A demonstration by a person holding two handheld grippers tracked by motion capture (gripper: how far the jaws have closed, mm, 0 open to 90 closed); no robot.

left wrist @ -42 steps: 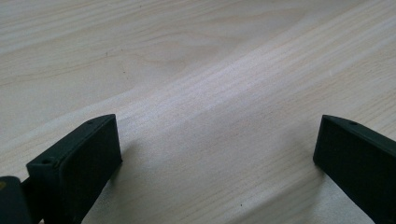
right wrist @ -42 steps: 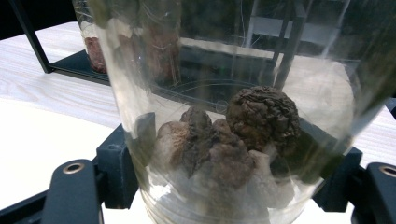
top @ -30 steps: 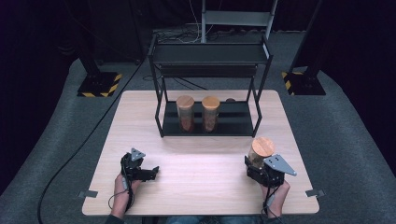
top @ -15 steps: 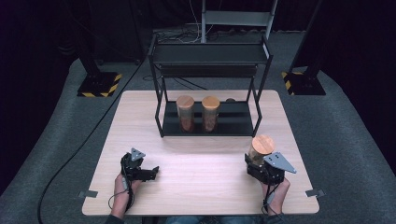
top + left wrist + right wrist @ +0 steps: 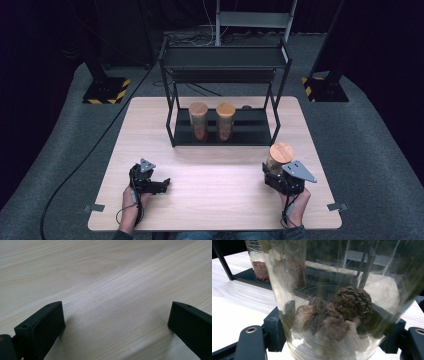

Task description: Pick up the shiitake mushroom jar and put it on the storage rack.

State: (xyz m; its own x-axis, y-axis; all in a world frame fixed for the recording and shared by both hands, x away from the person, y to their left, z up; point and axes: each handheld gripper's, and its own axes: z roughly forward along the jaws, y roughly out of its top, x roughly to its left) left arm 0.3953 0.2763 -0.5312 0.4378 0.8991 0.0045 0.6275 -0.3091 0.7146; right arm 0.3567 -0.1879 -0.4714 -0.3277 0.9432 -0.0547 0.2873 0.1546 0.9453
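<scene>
Right tool [image 5: 278,172] pinching upright glass jar [image 5: 278,159] at lower right of counter [image 5: 215,170]; rack [image 5: 225,132] up-left, nearer this hand. Left tool [image 5: 161,184] spread, holding nothing, lower left.

Clamped between the 2 black jaws: a clear glass jar [image 5: 332,315] with dark wrinkled lumps [image 5: 337,317] at its bottom. Beyond, upper left: a black rack [image 5: 242,277], another jar [image 5: 259,262].
</scene>
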